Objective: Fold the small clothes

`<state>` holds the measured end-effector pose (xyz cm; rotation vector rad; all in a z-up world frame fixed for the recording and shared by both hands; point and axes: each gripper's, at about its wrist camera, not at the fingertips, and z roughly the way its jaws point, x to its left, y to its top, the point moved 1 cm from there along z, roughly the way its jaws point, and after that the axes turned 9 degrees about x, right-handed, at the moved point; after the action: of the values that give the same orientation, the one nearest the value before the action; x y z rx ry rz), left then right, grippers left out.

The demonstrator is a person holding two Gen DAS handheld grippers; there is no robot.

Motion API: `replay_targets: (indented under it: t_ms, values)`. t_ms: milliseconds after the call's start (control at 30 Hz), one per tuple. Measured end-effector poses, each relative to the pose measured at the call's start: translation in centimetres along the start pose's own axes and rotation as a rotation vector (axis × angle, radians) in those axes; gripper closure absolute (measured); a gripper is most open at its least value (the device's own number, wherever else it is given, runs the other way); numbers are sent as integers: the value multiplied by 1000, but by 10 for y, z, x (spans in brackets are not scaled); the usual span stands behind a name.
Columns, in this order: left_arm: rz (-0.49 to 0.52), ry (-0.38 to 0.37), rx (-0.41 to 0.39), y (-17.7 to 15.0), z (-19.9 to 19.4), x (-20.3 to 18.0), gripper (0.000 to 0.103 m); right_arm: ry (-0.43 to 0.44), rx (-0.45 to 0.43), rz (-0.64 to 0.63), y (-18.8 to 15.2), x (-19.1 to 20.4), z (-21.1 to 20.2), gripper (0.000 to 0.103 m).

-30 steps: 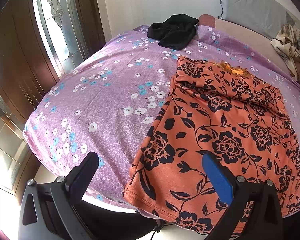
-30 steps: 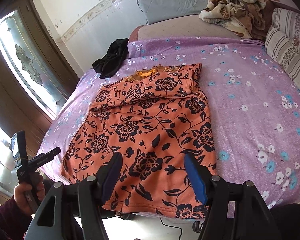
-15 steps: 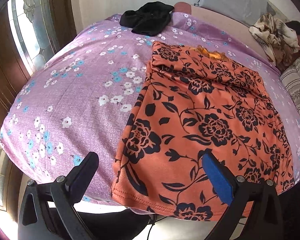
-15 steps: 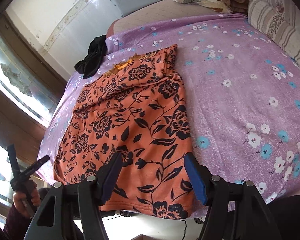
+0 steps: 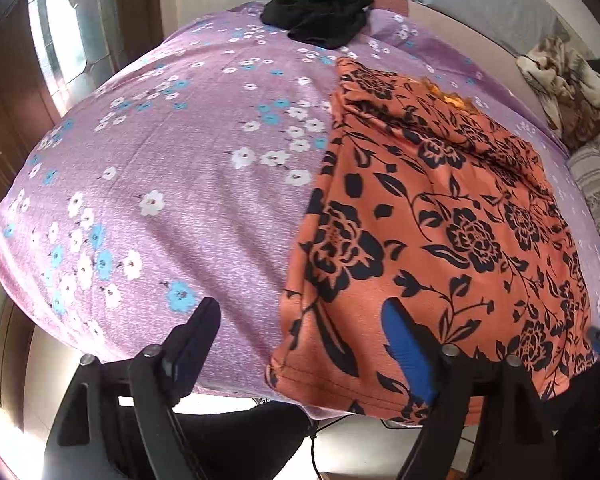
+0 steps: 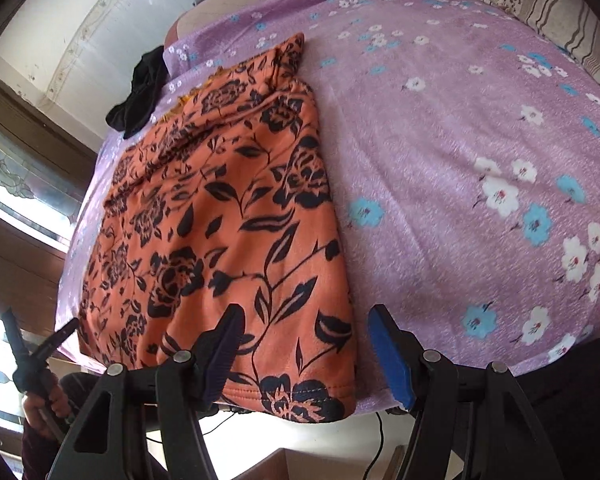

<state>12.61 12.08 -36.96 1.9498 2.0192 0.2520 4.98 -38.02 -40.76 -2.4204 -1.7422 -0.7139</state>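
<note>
Lying on: the orange floral garment (image 5: pixel 440 216) was spread flat on the purple flowered bedsheet (image 5: pixel 172 184), its hem reaching the near edge of the bed and draping slightly over it.
Garment shape: the far end was already folded in on itself, with a sliver of yellow-orange lining showing at the top in the left wrist view.
Garment in right view: the same orange floral garment (image 6: pixel 228 216) ran from the near bed edge up towards the wall, its right side edge straight against bare bedsheet (image 6: pixel 480 152).
Left gripper (image 5: pixel 300 344): it pointed steeply down at the near left corner of the garment; its jaws were closing but stood wide apart, the black finger over the sheet, the blue finger over the cloth, the garment's side edge between them; the pads did not press on anything.
Right gripper (image 6: pixel 304 344): it was spread partway, straddling the near right corner of the garment, the black finger over the cloth and the blue finger over the sheet beside it; nothing was pinched.
Left gripper seen from the right: it appeared at the lower left of that view (image 6: pixel 40 344), held in a hand (image 6: pixel 44 404), by the bed's corner.
Black clothing (image 5: pixel 320 12): it was bunched at the far edge of the bed, apart from the orange garment.
Striped pillow (image 6: pixel 548 4): it lay at the far right of the bed.
Crumpled patterned cloth (image 5: pixel 560 84): it was heaped near the grey pillow (image 5: pixel 500 8) at the head end.
</note>
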Motion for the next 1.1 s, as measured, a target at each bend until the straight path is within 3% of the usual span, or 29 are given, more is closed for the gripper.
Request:
replay_targets:
  t_ms: [100, 133, 167, 200, 267, 300, 333, 367, 500, 533, 567, 600, 633, 733, 867, 1100]
  values:
    - [-34, -21, 36, 1, 3, 9, 17, -51, -7, -25, -11, 12, 14, 38]
    - [-30, -22, 66, 1, 7, 9, 17, -66, -9, -52, -14, 17, 15, 48]
    - [-23, -19, 89, 1, 12, 8, 17, -75, -14, -78, -16, 23, 15, 69]
    - [-13, -22, 98, -1, 15, 7, 17, -69, -18, -99, -18, 27, 14, 76]
    - [13, -41, 116, -3, 21, 2, 20, -70, -24, -103, -18, 29, 13, 76]
    - [23, -59, 122, -5, 22, -1, 27, -75, -17, -90, -17, 27, 15, 77]
    - [36, -82, 131, -7, 24, -4, 55, -67, -6, -65, -16, 23, 16, 76]
    - [54, -93, 140, -8, 26, -7, 75, -42, -1, -39, -15, 19, 16, 75]
    - [79, -89, 129, -6, 26, -13, 76, -27, 16, -27, -12, 20, 18, 70]
    - [64, -105, 126, -5, 26, -11, 84, -46, 10, -59, -13, 25, 19, 71]
    - [51, -129, 122, -4, 25, -9, 95, -76, 2, -94, -15, 30, 20, 74]
    - [36, -153, 122, -3, 24, -8, 95, -102, -7, -118, -16, 34, 20, 77]
    - [22, -167, 121, -1, 23, -6, 95, -106, -17, -129, -17, 36, 19, 93]
    - [37, -206, 96, 8, 10, -10, 96, -34, -34, -87, -13, 30, 9, 94]
    - [67, -254, 37, 34, -20, -11, 96, 161, -92, -11, 7, 22, -22, 94]
    - [87, -315, -61, 112, -62, -20, 96, 454, -158, 24, 71, 31, -70, 94]
